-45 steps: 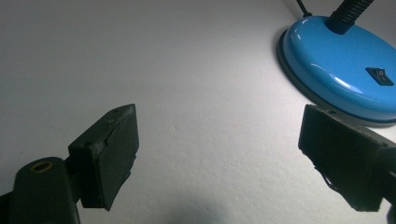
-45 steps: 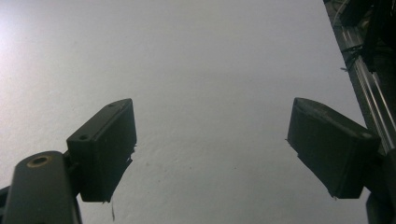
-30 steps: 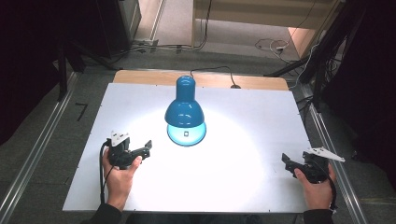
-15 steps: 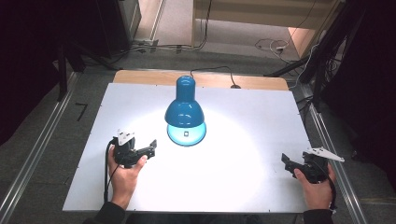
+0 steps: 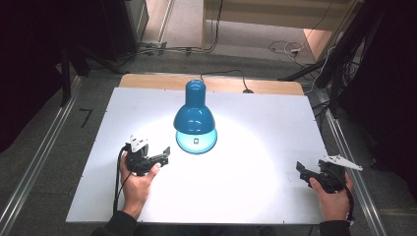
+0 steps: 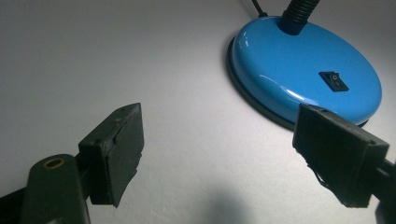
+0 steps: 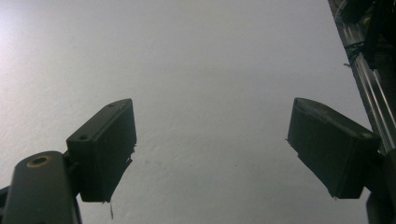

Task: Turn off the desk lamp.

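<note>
A blue desk lamp stands lit in the middle of the white table, its round blue base carrying a small black rocker switch. My left gripper is open, a short way left of the base and pointing at it; in the left gripper view nothing lies between its jaws. My right gripper sits open near the table's front right corner, over bare table in the right gripper view.
The lamp's black cable runs off the back edge of the table. Metal rails flank the table on both sides. A bright pool of light covers the table's middle.
My left gripper has moved right and slightly forward, closer to the lamp base. The right gripper has stayed where it was.
</note>
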Demonstrator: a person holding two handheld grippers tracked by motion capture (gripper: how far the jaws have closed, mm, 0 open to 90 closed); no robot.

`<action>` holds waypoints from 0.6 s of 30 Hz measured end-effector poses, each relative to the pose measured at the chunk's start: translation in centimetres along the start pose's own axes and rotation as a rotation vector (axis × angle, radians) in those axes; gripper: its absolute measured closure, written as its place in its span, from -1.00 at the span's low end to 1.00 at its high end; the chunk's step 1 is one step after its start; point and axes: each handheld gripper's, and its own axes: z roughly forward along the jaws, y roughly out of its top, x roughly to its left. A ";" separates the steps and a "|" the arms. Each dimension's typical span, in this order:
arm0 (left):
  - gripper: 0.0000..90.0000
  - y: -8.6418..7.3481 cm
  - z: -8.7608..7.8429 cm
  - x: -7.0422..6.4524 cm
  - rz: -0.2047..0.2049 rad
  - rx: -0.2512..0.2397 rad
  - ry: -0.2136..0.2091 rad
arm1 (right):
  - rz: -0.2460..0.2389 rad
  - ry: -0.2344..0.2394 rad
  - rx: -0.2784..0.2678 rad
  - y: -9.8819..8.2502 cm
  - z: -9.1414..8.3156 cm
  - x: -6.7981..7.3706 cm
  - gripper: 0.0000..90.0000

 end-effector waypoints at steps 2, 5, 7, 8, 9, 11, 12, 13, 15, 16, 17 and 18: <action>-0.59 0.0 0.0 -0.1 0.007 -0.003 -0.003 | 0.001 -0.001 0.001 0.0 0.0 0.0 -0.69; -0.58 0.1 0.1 -0.4 0.009 -0.006 -0.006 | 0.006 -0.001 0.001 0.0 0.0 0.0 -0.69; -0.54 0.1 0.1 -0.5 0.012 -0.005 -0.007 | 0.006 -0.001 0.002 0.0 0.0 0.0 -0.69; -0.54 0.1 0.2 -0.5 0.010 -0.007 -0.007 | 0.006 -0.001 0.002 0.0 0.0 0.0 -0.69; -0.52 0.2 0.2 -0.7 0.010 -0.012 -0.008 | 0.003 0.001 0.001 0.0 0.0 0.0 -0.69; -0.51 0.3 0.3 -0.8 0.015 -0.012 -0.011 | 0.001 0.001 0.001 0.0 0.0 0.0 -0.69; -0.50 0.3 0.3 -0.8 0.015 -0.012 -0.011 | 0.001 0.001 0.002 0.0 0.0 0.0 -0.69; -0.49 0.3 0.3 -0.9 0.016 -0.013 -0.012 | 0.002 0.001 0.001 0.0 0.0 0.0 -0.69; -0.47 0.3 0.4 -1.2 0.023 -0.011 -0.013 | 0.003 0.002 0.001 0.0 0.0 0.0 -0.69; -0.47 0.4 0.5 -1.3 0.027 -0.012 -0.017 | 0.006 0.002 0.002 0.0 0.0 0.0 -0.69; -0.46 0.4 0.5 -1.3 0.027 -0.012 -0.017 | 0.007 0.002 0.002 0.0 0.0 0.0 -0.69; -0.44 0.4 0.5 -1.6 0.035 -0.012 -0.019 | 0.008 0.002 0.002 0.0 0.0 0.0 -0.69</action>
